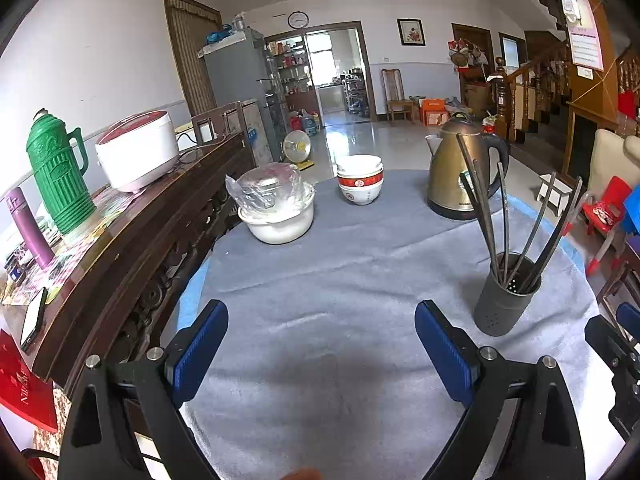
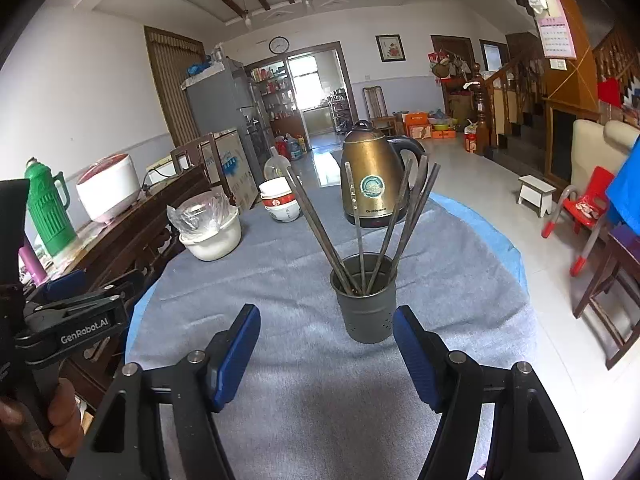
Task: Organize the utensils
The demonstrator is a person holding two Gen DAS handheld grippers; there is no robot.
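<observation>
A dark grey perforated holder cup (image 2: 366,304) stands upright on the grey cloth, with several dark chopsticks (image 2: 360,224) fanned out in it. My right gripper (image 2: 326,322) is open just in front of the cup, and nothing is between its blue pads. In the left wrist view the same cup (image 1: 505,296) stands to the right of my left gripper (image 1: 321,316), which is open over bare cloth. The chopsticks (image 1: 506,216) lean out of that cup. The right gripper's tip (image 1: 624,320) shows at the right edge.
A brass kettle (image 2: 372,176) stands behind the cup. Stacked red-and-white bowls (image 1: 360,178) and a white pot with plastic-wrapped bowls (image 1: 276,204) sit at the far left of the table (image 1: 320,272). A wooden sideboard (image 1: 132,232) carries a green thermos, rice cooker and phone.
</observation>
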